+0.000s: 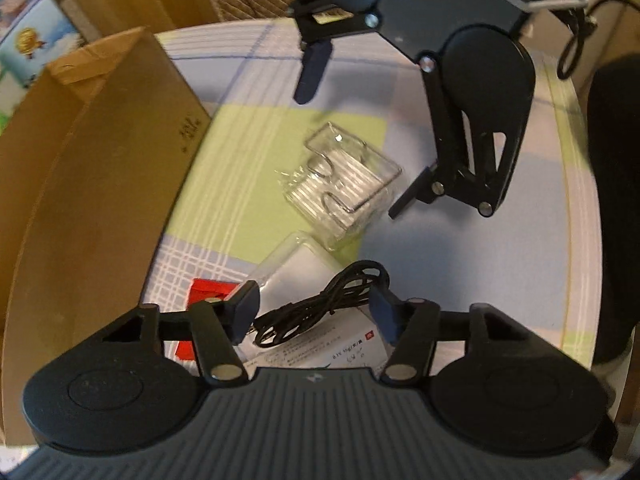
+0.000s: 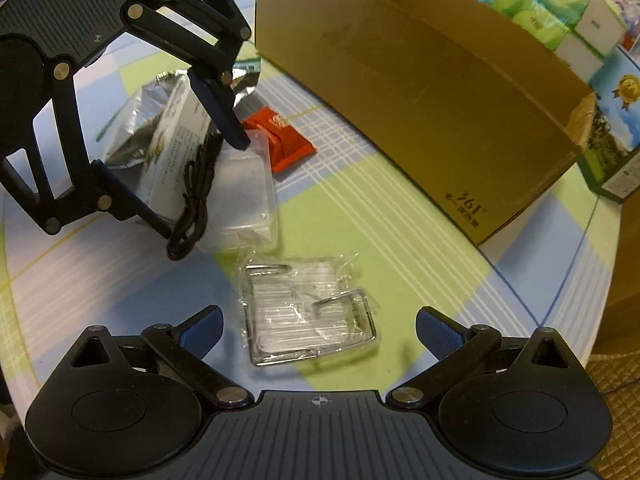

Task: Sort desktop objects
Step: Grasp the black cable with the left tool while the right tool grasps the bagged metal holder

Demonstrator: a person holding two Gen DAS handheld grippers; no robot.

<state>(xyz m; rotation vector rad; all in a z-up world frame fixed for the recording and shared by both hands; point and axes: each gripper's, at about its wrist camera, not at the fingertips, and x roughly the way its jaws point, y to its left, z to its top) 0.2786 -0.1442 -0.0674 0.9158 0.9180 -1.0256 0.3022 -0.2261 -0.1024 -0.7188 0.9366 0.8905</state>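
A coiled black cable (image 1: pixel 320 308) (image 2: pixel 196 196) lies on a translucent plastic case (image 1: pixel 296 264) (image 2: pixel 248 184) and a printed leaflet (image 1: pixel 320 352). My left gripper (image 1: pixel 314 314) (image 2: pixel 198 182) is open, one finger on each side of the cable, low over it. A metal wire holder in clear wrap (image 1: pixel 344 176) (image 2: pixel 308 312) lies on the checked tablecloth. Above it my right gripper (image 2: pixel 320 330) (image 1: pixel 360 140) hangs wide open, holding nothing. A red packet (image 1: pixel 208 292) (image 2: pixel 288 140) lies beside the case.
An open cardboard box (image 1: pixel 100 160) (image 2: pixel 420 80) stands along one side of the round table. A silver foil pouch (image 2: pixel 136 120) lies under the leaflet. Green and white cartons (image 2: pixel 540 12) are stacked behind the box. A person's dark clothing (image 1: pixel 616 200) is at the table edge.
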